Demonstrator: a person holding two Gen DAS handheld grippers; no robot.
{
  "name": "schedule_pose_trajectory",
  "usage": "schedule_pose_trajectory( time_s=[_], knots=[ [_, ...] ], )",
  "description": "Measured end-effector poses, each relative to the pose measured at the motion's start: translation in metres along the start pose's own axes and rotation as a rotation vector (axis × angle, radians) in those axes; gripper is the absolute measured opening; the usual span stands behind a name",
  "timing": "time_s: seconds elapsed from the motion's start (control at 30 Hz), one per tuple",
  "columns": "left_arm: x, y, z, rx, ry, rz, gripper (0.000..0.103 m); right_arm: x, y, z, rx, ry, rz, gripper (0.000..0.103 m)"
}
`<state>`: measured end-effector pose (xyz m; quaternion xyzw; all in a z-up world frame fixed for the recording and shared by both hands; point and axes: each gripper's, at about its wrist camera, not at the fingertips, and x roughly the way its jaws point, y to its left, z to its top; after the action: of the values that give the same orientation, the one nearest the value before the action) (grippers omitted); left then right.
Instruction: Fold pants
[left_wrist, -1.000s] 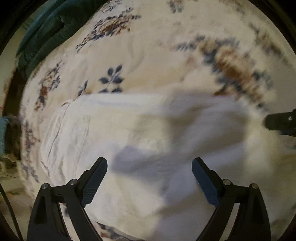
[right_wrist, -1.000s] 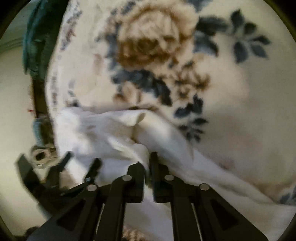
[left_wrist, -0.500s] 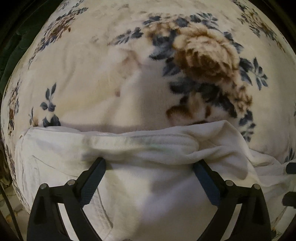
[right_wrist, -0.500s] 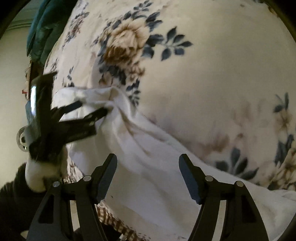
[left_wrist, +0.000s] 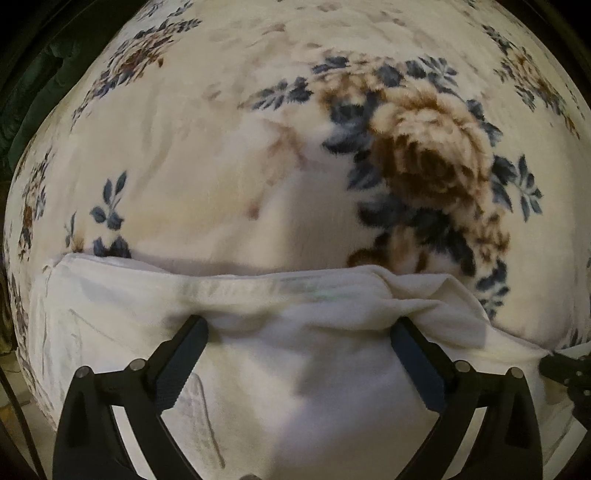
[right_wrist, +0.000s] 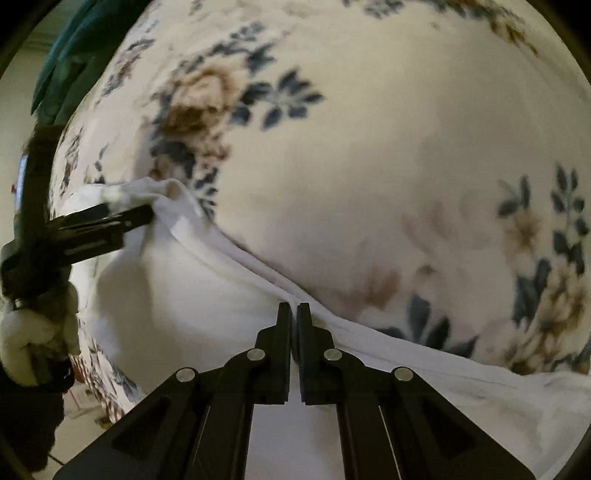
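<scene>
two grippers are on the white pants (left_wrist: 303, 369), which lie on the floral blanket (left_wrist: 229, 177) of a bed, bunched along its near side. your left gripper (left_wrist: 299, 325) has its fingers (left_wrist: 184, 354) spread wide, both tips pressed against the fabric just under the rolled waistband edge (left_wrist: 280, 286) — nothing is pinched between them. your right gripper (right_wrist: 293, 314) has its fingers (right_wrist: 282, 332) drawn nearly together with only a thin slit showing, tips at the long folded edge (right_wrist: 258, 266) of the pants; whether cloth is caught in that slit you cannot tell. in the right wrist view the left gripper (right_wrist: 122, 221) reaches in from the left, touching the crumpled corner. beyond the pants' far edge the blanket runs on open and flat — broad room ahead. a teal cloth (right_wrist: 62, 62) sits at the blanket's far left border, well apart.
</scene>
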<state>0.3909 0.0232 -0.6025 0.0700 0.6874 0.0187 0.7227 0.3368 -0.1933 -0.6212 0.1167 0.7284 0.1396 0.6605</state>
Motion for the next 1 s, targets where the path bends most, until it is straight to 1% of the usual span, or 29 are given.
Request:
schedule_pose_trajectory(
  time_s=[0.07,0.1,0.13,0.17,0.2,0.23,0.27,0.3,0.33,0.37,0.4,0.47,0.53,0.57,0.63,0.67,0.73,0.77,0.8,0.87,0.9,0.97,1.0],
  knots=[
    [0.0,0.003,0.004,-0.016,0.023,-0.016,0.103,0.009,-0.013,0.002,0.05,0.018,0.019,0.003],
    [-0.006,0.005,0.005,-0.024,0.013,-0.022,0.103,0.011,-0.018,0.004,0.096,0.014,0.039,0.004],
    [-0.014,0.007,0.004,-0.025,-0.005,-0.013,0.103,0.013,-0.017,0.005,0.113,0.014,0.05,0.004],
    [-0.024,0.01,0.004,-0.023,-0.028,0.006,0.103,0.01,-0.016,0.005,0.113,0.015,0.049,0.008],
    [-0.035,0.014,0.003,-0.025,-0.055,0.017,0.103,0.004,-0.013,0.005,0.107,0.015,0.04,0.015],
    [-0.042,0.018,0.002,-0.028,-0.076,0.021,0.103,-0.005,-0.01,0.003,0.097,0.002,0.022,0.019],
    [-0.048,0.021,0.002,-0.026,-0.089,0.042,0.103,-0.014,-0.004,0.001,0.078,-0.025,0.003,0.031],
    [-0.051,0.024,0.001,-0.023,-0.098,0.064,0.103,-0.025,0.003,0.0,0.05,-0.06,-0.011,0.047],
    [-0.053,0.026,0.001,-0.019,-0.109,0.084,0.103,-0.035,0.012,-0.002,0.025,-0.097,-0.007,0.054],
    [-0.052,0.027,0.001,-0.014,-0.115,0.105,0.103,-0.042,0.022,-0.001,0.003,-0.121,0.019,0.059],
    [-0.049,0.028,0.002,-0.008,-0.109,0.127,0.103,-0.045,0.03,0.0,-0.021,-0.124,0.051,0.059],
    [-0.043,0.035,0.005,-0.003,-0.093,0.145,0.103,-0.037,0.058,0.007,-0.098,-0.105,0.095,0.059],
    [-0.039,0.04,0.004,-0.006,-0.088,0.165,0.103,-0.022,0.082,0.015,-0.164,-0.085,0.083,0.059],
    [-0.038,0.043,0.003,-0.012,-0.088,0.166,0.103,-0.009,0.094,0.02,-0.204,-0.061,0.084,0.057],
    [-0.037,0.05,0.002,-0.022,-0.085,0.164,0.103,0.01,0.106,0.029,-0.221,-0.018,0.097,0.015],
    [-0.035,0.045,-0.001,-0.026,-0.085,0.168,0.103,0.019,0.106,0.034,-0.209,0.002,0.099,0.005],
    [-0.033,0.05,-0.003,-0.035,-0.086,0.167,0.103,0.023,0.102,0.041,-0.184,-0.028,0.074,0.005],
    [-0.033,0.05,-0.004,-0.037,-0.085,0.167,0.103,0.022,0.096,0.044,-0.147,-0.047,0.082,0.005],
    [-0.03,0.052,-0.003,-0.04,-0.081,0.166,0.103,0.022,0.084,0.047,-0.083,-0.051,0.106,0.005],
    [-0.025,0.056,-0.002,-0.046,-0.077,0.17,0.103,0.031,0.063,0.047,0.021,-0.037,0.13,0.005],
    [-0.022,0.057,-0.001,-0.045,-0.068,0.178,0.103,0.036,0.058,0.049,0.051,-0.024,0.145,0.005],
    [-0.016,0.059,0.001,-0.044,-0.047,0.175,0.103,0.047,0.052,0.05,0.114,0.032,0.186,0.005],
    [-0.016,0.06,0.001,-0.045,-0.043,0.174,0.103,0.047,0.051,0.052,0.133,0.042,0.197,0.007]
  ],
)
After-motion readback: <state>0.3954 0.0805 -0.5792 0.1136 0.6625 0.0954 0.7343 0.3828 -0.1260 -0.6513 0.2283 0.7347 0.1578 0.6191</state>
